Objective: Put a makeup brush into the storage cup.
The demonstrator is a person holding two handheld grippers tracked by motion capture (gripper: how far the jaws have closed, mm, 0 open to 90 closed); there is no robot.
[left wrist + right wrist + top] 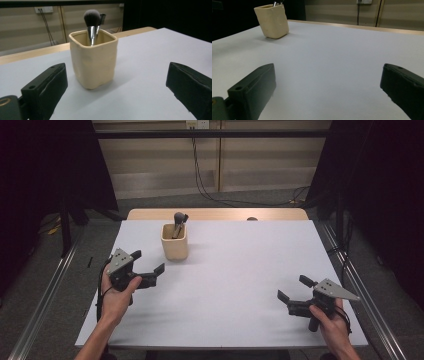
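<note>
Standing upper left of centre on the table (240,285), the cup (174,242) holds a brush (178,220), so the left tongs (148,262), apart and empty like the right tongs (294,287), should approach squarely.

A white-topped bench (240,285) filled the middle of the frame; a cream square brush holder (174,244) stood on it, upper left of centre.

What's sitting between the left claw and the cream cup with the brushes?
Nothing: in the left gripper view, bare white table runs from the open left claw up to the cream cup. The high view shows the same gap.
</note>
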